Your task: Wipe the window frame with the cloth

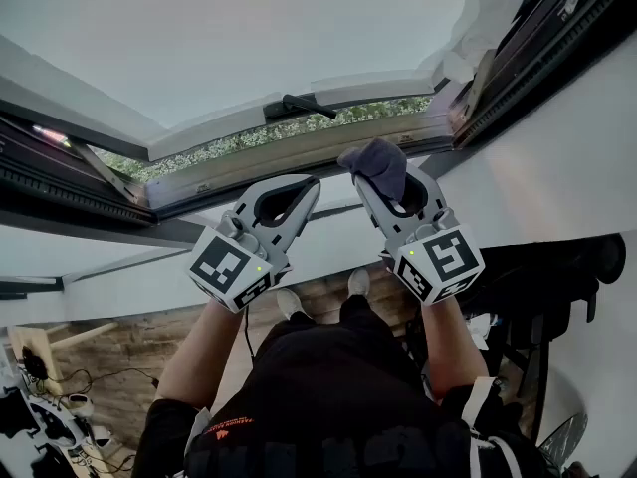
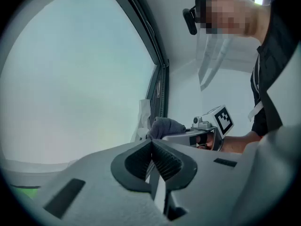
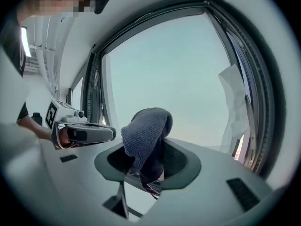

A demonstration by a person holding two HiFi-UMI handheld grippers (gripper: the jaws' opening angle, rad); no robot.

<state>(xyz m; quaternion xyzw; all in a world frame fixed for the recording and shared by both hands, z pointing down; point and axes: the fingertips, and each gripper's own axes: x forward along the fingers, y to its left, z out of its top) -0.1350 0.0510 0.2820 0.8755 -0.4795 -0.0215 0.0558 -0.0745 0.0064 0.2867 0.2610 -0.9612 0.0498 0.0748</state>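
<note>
A dark blue-grey cloth (image 1: 376, 163) is bunched in my right gripper (image 1: 386, 189), which is shut on it just below the window frame (image 1: 299, 157). In the right gripper view the cloth (image 3: 146, 138) sticks up out of the jaws in front of the pane. My left gripper (image 1: 299, 192) hangs beside it to the left, shut and empty, its jaws meeting in the left gripper view (image 2: 151, 160). From there the right gripper (image 2: 188, 136) and the cloth (image 2: 164, 125) show to the right. The open sash carries a black handle (image 1: 297, 104).
White protective film (image 1: 476, 26) hangs crumpled at the window's upper right corner, seen also as film (image 3: 235, 102) in the right gripper view. Dark frame rails (image 1: 60, 182) run at left and right. Below, the person stands over a wooden floor (image 1: 109, 352) with cables and gear.
</note>
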